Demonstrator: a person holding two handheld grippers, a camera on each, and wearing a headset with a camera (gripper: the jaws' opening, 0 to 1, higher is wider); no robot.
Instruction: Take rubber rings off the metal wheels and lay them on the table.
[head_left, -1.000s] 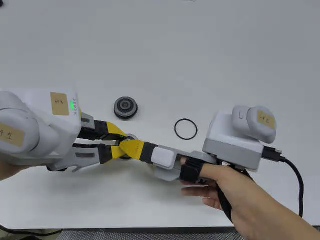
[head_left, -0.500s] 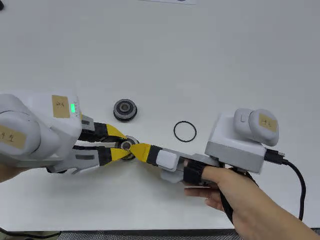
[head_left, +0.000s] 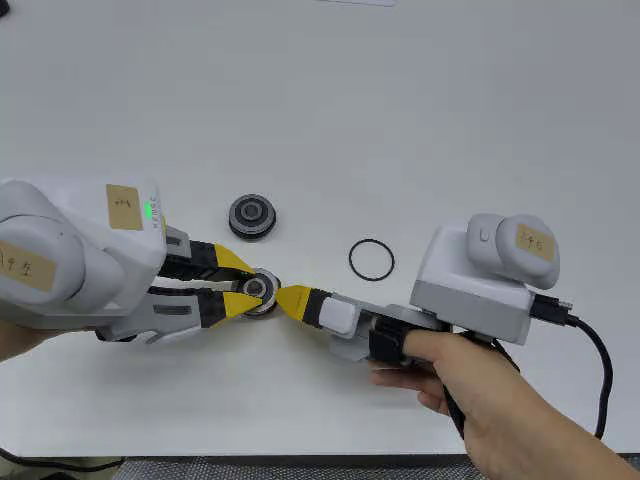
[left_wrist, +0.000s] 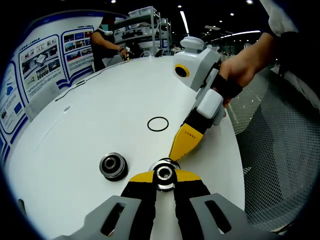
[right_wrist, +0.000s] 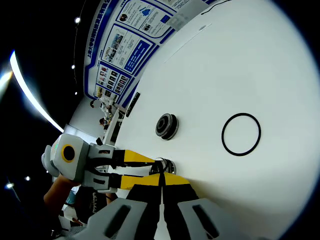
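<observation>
Metal wheel (head_left: 264, 289): near left, clamped in left gripper (head_left: 248, 286) to steady it.
Right gripper (head_left: 291, 298): jaws pressed together at wheel's rim, probably peeling.
Loose rubber ring (head_left: 371, 260): flat on bench (head_left: 450, 120), right.

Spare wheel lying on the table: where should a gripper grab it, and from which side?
Clamp the spare wheel across its outer rim, jaws on opposite sides, coming from above. It lies flat, hub up, and is round, so any diameter should work; the loose ring lies apart from it. The left gripper grips the held wheel likewise.
</observation>
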